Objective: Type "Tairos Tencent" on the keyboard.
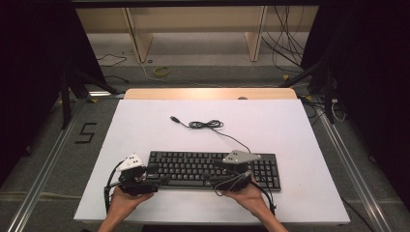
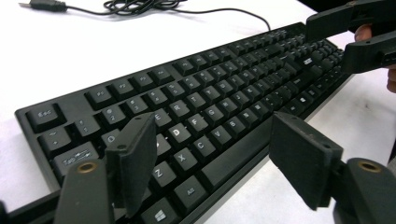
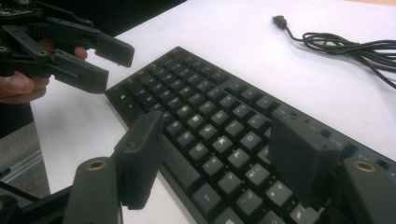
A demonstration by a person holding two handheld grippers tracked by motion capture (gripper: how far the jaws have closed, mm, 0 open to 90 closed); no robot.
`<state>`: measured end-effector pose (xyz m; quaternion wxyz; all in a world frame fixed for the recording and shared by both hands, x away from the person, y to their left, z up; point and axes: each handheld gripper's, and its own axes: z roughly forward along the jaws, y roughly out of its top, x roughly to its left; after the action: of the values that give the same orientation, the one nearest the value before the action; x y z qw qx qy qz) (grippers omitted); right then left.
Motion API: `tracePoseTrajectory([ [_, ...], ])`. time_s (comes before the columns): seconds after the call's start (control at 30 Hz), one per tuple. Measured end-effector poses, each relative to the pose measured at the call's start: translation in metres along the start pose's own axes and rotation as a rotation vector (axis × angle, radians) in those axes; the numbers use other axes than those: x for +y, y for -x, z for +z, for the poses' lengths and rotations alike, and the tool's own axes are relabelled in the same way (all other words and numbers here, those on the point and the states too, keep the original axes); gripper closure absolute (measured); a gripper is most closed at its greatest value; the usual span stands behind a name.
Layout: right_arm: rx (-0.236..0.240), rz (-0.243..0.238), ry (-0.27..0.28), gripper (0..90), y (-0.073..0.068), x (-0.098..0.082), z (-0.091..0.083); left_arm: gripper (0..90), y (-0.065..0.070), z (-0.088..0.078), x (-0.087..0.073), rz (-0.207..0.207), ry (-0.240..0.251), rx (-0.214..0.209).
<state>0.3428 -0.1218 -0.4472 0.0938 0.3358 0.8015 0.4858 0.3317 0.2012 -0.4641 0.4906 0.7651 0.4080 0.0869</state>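
A black keyboard (image 1: 188, 164) lies across the near half of the white tabletop (image 1: 270, 121). Its cable (image 1: 205, 124) is bunched behind it and ends in a loose USB plug (image 1: 173, 118). My left gripper (image 1: 157, 174) hovers at the keyboard's front left corner. In the left gripper view its jaws (image 2: 217, 158) stand open over the lower left keys (image 2: 210, 93), touching nothing. My right gripper (image 1: 211, 170) is over the front middle of the keyboard, pointing left. In the right gripper view it (image 3: 219, 156) is open above the keys (image 3: 210, 121) with nothing held. The two grippers face each other.
The tabletop's wooden rear edge (image 1: 208, 93) lies beyond the cable. On the floor are a yellow coil (image 1: 162, 71), loose wires (image 1: 285, 43) and a taped "5" (image 1: 86, 133). Metal rails (image 1: 43, 169) run along both sides. Bare white surface lies behind and right of the keyboard.
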Motion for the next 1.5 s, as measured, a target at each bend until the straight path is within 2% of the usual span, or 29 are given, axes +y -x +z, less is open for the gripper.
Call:
tracePoseTrajectory([
  [0.13,0.005,0.0,-0.009,39.5,-0.001,0.003,0.006,34.7,-0.002,0.0,-0.001,-0.015,-0.02,0.017],
  [0.27,0.009,-0.006,-0.025,43.2,-0.002,0.007,0.013,40.7,-0.006,0.0,-0.002,-0.04,-0.044,0.04],
  [0.33,0.008,-0.008,-0.043,46.7,-0.003,0.01,0.018,46.8,-0.008,-0.001,-0.002,-0.051,-0.055,0.05],
  [0.47,0.009,-0.01,-0.055,51.2,-0.005,0.011,0.024,52.0,-0.011,-0.001,-0.003,-0.071,-0.078,0.074],
  [0.5,0.008,-0.01,-0.063,53.9,-0.005,0.013,0.028,55.6,-0.012,-0.001,-0.003,-0.074,-0.084,0.081],
  [0.8,0.012,-0.001,-0.1,66.6,-0.008,0.02,0.044,69.3,-0.014,-0.001,-0.004,-0.066,-0.121,0.133],
  [0.93,0.011,-0.004,-0.114,76.5,-0.01,0.023,0.055,79.3,-0.016,-0.001,-0.004,-0.055,-0.133,0.152],
  [1.17,0.007,-0.002,-0.139,87.3,-0.01,0.026,0.071,88.8,-0.019,0.002,-0.004,-0.046,-0.153,0.176],
  [1.33,0.0,-0.01,-0.16,90.0,-0.011,0.027,0.081,89.3,-0.019,0.003,-0.004,-0.034,-0.169,0.184],
  [1.5,-0.007,-0.006,-0.187,90.0,-0.013,0.028,0.093,89.3,-0.02,0.002,-0.004,-0.042,-0.172,0.189],
])
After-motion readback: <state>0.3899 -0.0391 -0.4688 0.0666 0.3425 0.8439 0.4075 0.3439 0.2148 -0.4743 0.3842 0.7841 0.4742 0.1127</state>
